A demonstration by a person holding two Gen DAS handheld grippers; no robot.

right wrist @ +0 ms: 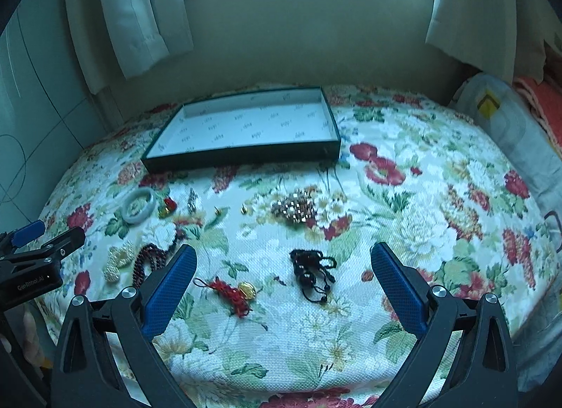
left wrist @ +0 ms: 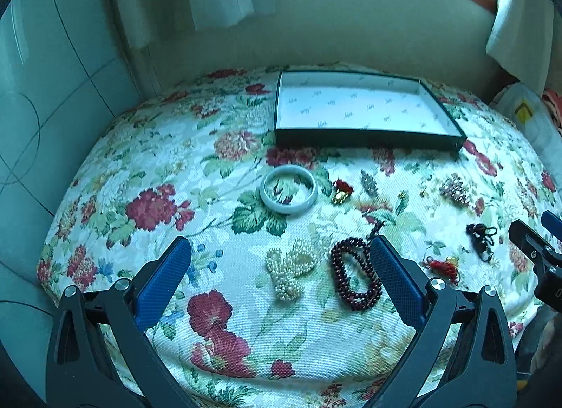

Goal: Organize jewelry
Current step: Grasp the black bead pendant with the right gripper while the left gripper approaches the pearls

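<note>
Jewelry lies scattered on a floral cloth. A pale jade bangle [left wrist: 288,189] sits before an empty dark-rimmed tray [left wrist: 368,142]. A pearl piece [left wrist: 289,269] and a dark red bead bracelet [left wrist: 354,274] lie between my open left gripper's [left wrist: 281,253] fingers. In the right wrist view a black cord bracelet [right wrist: 312,274] and a red cord charm [right wrist: 233,292] lie between my open right gripper's [right wrist: 283,260] fingers. A gold beaded piece [right wrist: 295,209] lies further back. The tray [right wrist: 246,156] is at the back left.
A small red and gold charm [left wrist: 341,192] and small earrings [right wrist: 219,210] lie mid-table. A wall and curtains [right wrist: 130,14] stand behind the table. A bag [right wrist: 505,120] lies off the right edge.
</note>
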